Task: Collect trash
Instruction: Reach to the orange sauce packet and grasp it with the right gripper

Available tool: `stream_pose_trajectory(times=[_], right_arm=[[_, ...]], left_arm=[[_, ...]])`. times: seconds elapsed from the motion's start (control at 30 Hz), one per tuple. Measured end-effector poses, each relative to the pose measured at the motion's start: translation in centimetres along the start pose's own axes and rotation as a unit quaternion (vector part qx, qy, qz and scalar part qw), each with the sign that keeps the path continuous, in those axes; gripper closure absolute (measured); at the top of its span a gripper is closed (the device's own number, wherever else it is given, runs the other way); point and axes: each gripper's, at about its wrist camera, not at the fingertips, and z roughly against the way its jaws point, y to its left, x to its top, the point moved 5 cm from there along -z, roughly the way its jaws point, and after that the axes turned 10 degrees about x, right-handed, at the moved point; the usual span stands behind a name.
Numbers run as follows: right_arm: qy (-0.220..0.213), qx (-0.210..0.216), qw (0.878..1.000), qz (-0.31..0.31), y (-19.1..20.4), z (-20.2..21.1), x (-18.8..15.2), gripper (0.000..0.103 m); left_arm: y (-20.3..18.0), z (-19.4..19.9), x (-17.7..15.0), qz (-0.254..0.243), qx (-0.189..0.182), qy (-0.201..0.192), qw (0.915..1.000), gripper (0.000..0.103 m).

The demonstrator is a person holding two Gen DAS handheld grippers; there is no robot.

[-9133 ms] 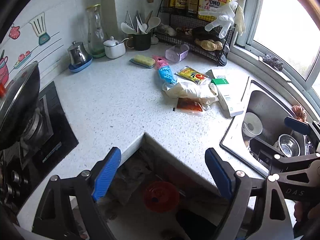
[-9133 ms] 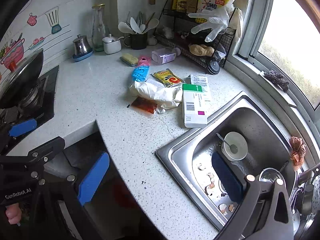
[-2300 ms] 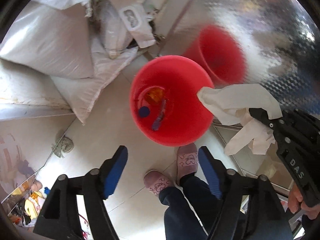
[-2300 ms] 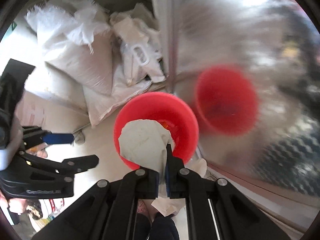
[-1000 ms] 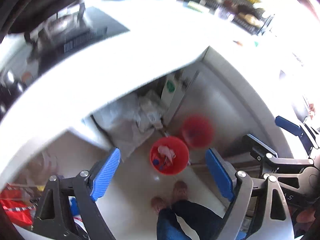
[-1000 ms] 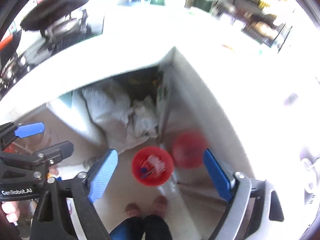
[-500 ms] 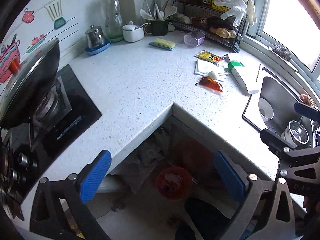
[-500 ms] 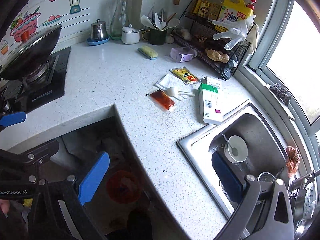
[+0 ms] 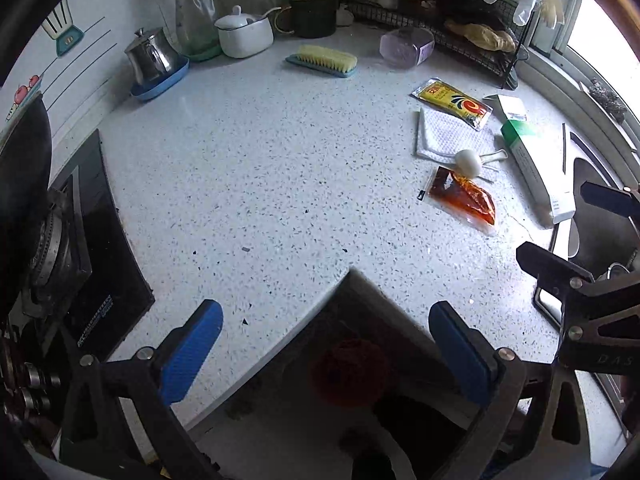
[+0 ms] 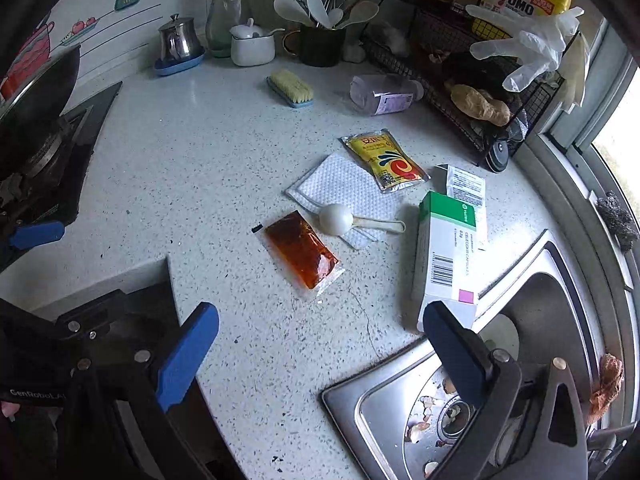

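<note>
Trash lies on the speckled counter (image 9: 260,168): an orange sauce packet (image 10: 303,253) (image 9: 462,196), a white paper napkin (image 10: 340,190) (image 9: 446,138), a yellow sachet (image 10: 382,159) (image 9: 454,103), a white plastic spoon (image 10: 340,219) (image 9: 470,162) and a green-and-white carton (image 10: 446,256) (image 9: 534,164). The red bin (image 9: 350,372) sits on the floor below the counter's notch. My left gripper (image 9: 326,354) hangs open over that notch, empty. My right gripper (image 10: 320,348) is open and empty above the counter edge, the sauce packet just beyond it. The right gripper's frame shows in the left wrist view.
A steel sink (image 10: 500,392) with food scraps lies at the right. A stove with a wok (image 9: 28,216) is at the left. Along the back stand a steel pot (image 10: 178,42), glass jug, sugar bowl, utensil cup, scrub brush (image 10: 291,88), wire rack (image 10: 460,80) and a lying bottle (image 10: 382,94).
Both grippers have come up from over the red bin on the floor to above the counter and moved in closer to the trash. Both stay open and empty.
</note>
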Motion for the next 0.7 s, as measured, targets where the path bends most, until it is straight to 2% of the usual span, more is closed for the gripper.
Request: stream_pose_trajectory(times=[0.13,0.27,0.33,0.43,0.5,0.57,0.6,0.63,0.67,0.7], right_arm=[[0.027,0.019,0.999,0.028,-0.1,-3.3,1.0,0.001],[0.044,0.033,0.997,0.050,0.3,-5.5,1.7,0.001],[0.052,0.040,0.996,0.062,0.4,-6.2,2.0,0.015],[0.063,0.056,0.994,0.068,0.7,-7.1,2.2,0.024],[0.068,0.071,0.993,0.069,1.1,-7.2,2.3,0.028],[0.070,0.095,0.991,0.065,1.5,-7.0,2.2,0.037],[0.067,0.098,0.991,0.065,1.7,-6.8,2.2,0.045],[0.062,0.100,0.991,0.069,2.0,-6.6,2.1,0.057],[0.061,0.103,0.990,0.071,2.2,-6.4,2.0,0.064],[0.060,0.105,0.990,0.070,2.3,-6.2,2.0,0.077]], left_arm=[[0.1,-2.6,0.3,0.003,-0.002,0.040,0.9992,0.001],[0.6,-4.2,0.6,0.018,0.006,0.059,0.9981,0.001],[0.8,-4.6,0.8,0.023,0.011,0.064,0.9976,0.001],[1.1,-5.1,0.9,0.015,0.029,0.070,0.9970,0.001],[1.2,-5.0,1.0,0.014,0.028,0.071,0.9970,0.001],[1.3,-4.8,1.1,0.017,0.019,0.069,0.9973,0.001],[1.4,-4.6,1.1,0.016,0.016,0.069,0.9974,0.001],[1.4,-4.5,1.2,0.016,0.013,0.068,0.9975,0.001],[1.4,-4.3,1.4,0.016,0.009,0.065,0.9977,0.001],[1.4,-4.1,1.5,0.017,0.005,0.063,0.9978,0.001]])
